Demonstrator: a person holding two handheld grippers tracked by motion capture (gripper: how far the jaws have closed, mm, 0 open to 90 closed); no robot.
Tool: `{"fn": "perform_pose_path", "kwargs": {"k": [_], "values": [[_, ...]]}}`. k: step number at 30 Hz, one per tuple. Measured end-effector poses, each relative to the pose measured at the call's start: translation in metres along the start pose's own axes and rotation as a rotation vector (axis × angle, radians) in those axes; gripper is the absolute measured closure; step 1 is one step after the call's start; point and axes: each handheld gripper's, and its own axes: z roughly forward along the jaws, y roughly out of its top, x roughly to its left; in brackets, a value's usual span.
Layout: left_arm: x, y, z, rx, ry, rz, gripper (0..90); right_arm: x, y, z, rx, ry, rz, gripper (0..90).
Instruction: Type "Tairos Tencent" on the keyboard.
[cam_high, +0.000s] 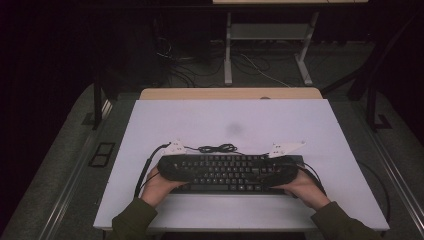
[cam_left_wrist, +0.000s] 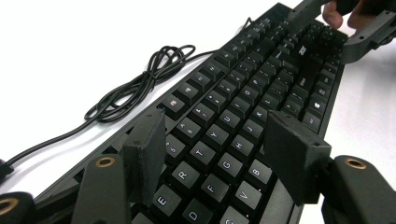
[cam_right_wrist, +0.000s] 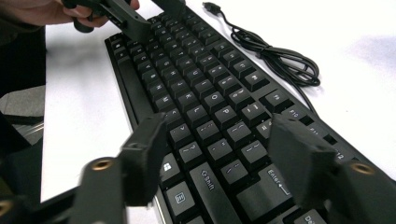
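Black jaws rise closest in both gripper views, and between each pair lie keycaps, not air: the left gripper (cam_left_wrist: 217, 149) hovers over the keyboard (cam_high: 227, 172) at its left end, the right gripper (cam_right_wrist: 219, 154) over the end with the Shift and Enter keys. Both pairs of jaws stand parted, their pads clear of the keys and pressing on nothing. From the high view the keyboard lies flat on the white table (cam_high: 320, 130), near the person's edge, with a hand at each end.

My reading is that the keyboard has been set down and let go (or is about to be gripped again; the pictures cannot settle which). Either way, the next move calls for lifting both grippers straight up so the pads do not catch a keycap.

Just behind the keyboard lies its cable (cam_high: 217, 148), bundled in a loose coil, touching nothing else. Each gripper's own cable trails off beside the hands. Little stands in the way; only that coil could snag if the keyboard is pushed forward.
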Motion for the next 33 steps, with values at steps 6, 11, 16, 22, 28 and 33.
{"fn": "perform_pose_path", "kwargs": {"k": [6,11,16,22,28,33], "values": [[0.001,-0.001,-0.004,-0.008,0.008,-0.003,38.3,0.000,0.003,0.001,-0.014,0.001,-0.005,30.9],[0.001,-0.002,-0.005,-0.009,0.011,-0.002,39.1,0.000,0.008,0.002,-0.033,0.002,-0.004,29.8],[0.001,-0.003,-0.007,-0.009,0.014,-0.002,43.8,-0.001,0.010,0.003,-0.040,0.005,-0.004,29.1],[0.003,-0.005,-0.014,-0.014,0.022,-0.004,55.2,-0.001,0.011,0.006,-0.047,0.007,-0.005,29.0],[0.005,-0.007,-0.021,-0.017,0.031,-0.009,68.5,-0.001,0.015,0.008,-0.048,0.008,-0.004,28.9],[0.006,-0.009,-0.024,0.002,0.029,-0.006,79.5,-0.001,0.017,0.011,-0.046,0.011,-0.006,29.0]]}}
